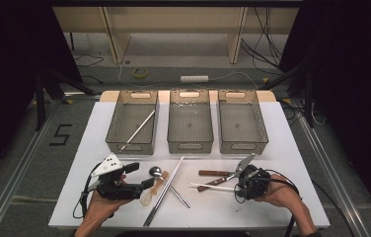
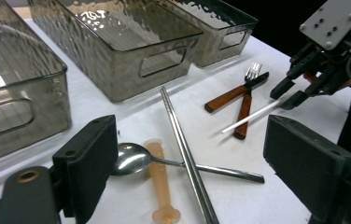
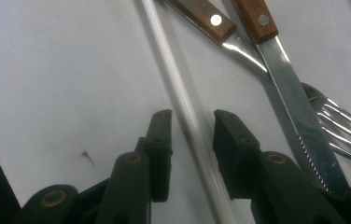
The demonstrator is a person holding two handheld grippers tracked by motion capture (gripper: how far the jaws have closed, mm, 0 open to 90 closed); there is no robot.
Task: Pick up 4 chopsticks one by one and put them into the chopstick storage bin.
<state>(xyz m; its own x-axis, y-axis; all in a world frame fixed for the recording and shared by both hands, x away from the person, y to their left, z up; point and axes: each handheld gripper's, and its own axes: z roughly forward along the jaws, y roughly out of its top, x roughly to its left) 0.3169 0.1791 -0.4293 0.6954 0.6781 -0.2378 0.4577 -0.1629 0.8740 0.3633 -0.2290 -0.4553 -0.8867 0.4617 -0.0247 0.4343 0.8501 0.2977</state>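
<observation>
So there are three smoky see-through bins lined up along the far edge of the white surface (image 1: 282,148): the left bin (image 1: 133,121) has one white stick (image 1: 138,129) lying slantwise in it, while the middle bin (image 1: 189,121) and right bin (image 1: 241,121) look bare inside. Near the front edge, left of the middle, a pair of metal chopsticks (image 1: 166,186) lies crossed over a steel spoon (image 1: 166,181), with a pale orange plastic spoon (image 1: 153,191) right beside them. Further right, a wood-handled knife (image 1: 215,173) and fork (image 1: 219,180) overlap.
</observation>
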